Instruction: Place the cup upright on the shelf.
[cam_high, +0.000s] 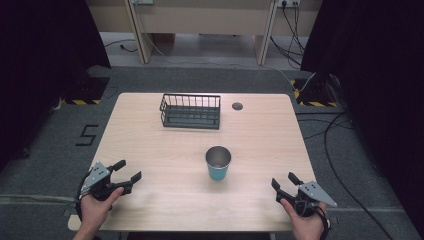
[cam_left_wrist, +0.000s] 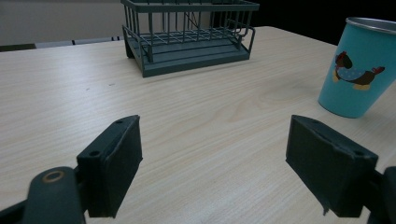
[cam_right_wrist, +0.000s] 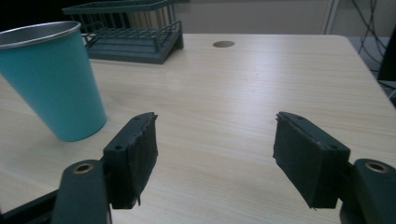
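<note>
A blue cup (cam_high: 218, 163) stands upright on the wooden table (cam_high: 150, 200), near the middle, with nothing touching it; it has a shiny rim, and the left gripper view shows a little horse picture on its side. The left gripper (cam_high: 127, 171) sits at the near left of the table, held in a hand (cam_high: 95, 207); its jaws are wide apart and hold nothing. The right gripper (cam_high: 285, 181) sits at the near right, held in the other hand (cam_high: 306, 225); its jaws are wide apart too and hold nothing. Both are well apart from the cup; a dark wire basket (cam_high: 190, 111) stands at the far side, behind the cup; a small round hole (cam_high: 237, 106) is just to its right.
</note>
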